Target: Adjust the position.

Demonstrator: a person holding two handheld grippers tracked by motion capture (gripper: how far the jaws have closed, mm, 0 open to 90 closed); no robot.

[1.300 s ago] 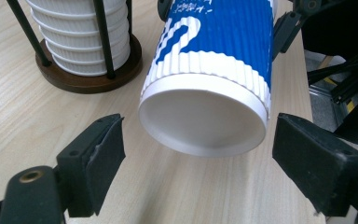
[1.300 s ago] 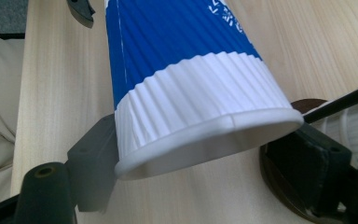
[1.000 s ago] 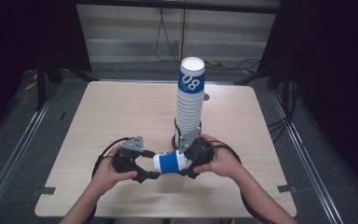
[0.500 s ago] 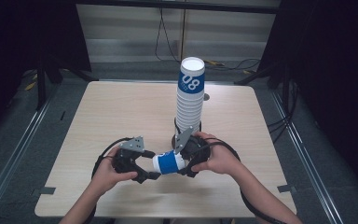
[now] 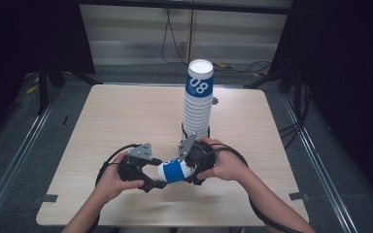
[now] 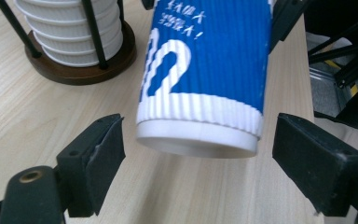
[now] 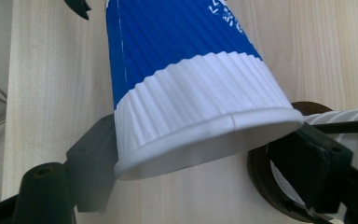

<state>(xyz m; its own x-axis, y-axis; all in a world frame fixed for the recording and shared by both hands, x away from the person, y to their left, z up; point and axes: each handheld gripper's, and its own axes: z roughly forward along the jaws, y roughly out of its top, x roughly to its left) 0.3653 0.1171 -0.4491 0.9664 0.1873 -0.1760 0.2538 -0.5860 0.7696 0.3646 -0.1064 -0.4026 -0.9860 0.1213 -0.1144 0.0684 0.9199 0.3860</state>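
Right gripper view: right tongs [image 7: 205,172] clamp the light, crushable cup [image 7: 186,84] at its rim; left tongs [image 6: 214,163] apart around its base.

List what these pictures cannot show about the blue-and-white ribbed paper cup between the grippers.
- Blue-and-white ribbed paper cup: its printing runs off the left gripper view's top edge.
- Its inside: hidden by its walls in every view.
- Right gripper: whether its fingers pinch the rim is hidden behind the cup.
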